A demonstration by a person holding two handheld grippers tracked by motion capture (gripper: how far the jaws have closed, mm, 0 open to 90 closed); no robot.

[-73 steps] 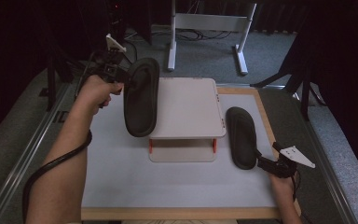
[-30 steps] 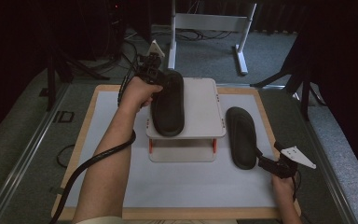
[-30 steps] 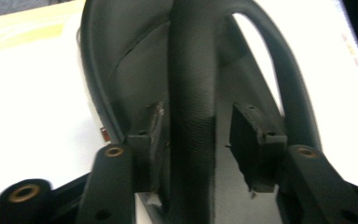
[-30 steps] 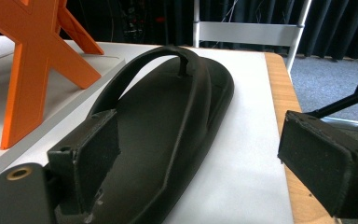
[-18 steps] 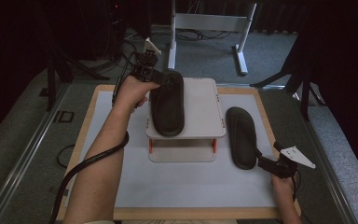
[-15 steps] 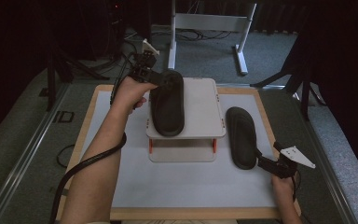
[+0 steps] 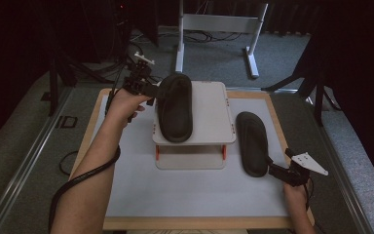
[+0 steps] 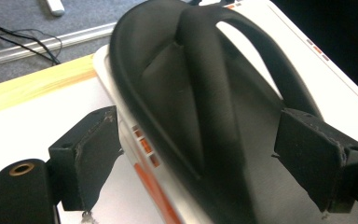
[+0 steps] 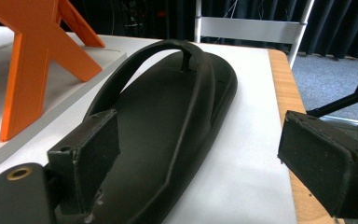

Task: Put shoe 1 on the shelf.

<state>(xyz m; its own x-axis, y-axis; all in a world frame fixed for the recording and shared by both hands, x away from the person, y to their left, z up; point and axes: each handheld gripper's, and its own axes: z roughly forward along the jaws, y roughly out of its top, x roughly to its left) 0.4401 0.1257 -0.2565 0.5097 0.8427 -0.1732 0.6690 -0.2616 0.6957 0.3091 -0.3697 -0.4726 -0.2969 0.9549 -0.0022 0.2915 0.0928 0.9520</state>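
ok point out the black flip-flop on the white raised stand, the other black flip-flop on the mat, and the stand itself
black flip-flop on the white raised stand point(image 7: 175, 114), high view, middle of its footbed
black flip-flop on the mat point(image 7: 252, 146), high view, middle of its footbed
white raised stand point(image 7: 212, 114), high view, bare top right of the shoe

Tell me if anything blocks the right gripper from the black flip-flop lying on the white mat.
Nothing visible does. The right gripper sits at the heel of the black rubber flip-flop on the white mat, jaws open, bare mat beside it. The white raised stand stands off to the side.

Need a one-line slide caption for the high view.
Left gripper open beside the sandal on the white stand; second sandal on the mat.
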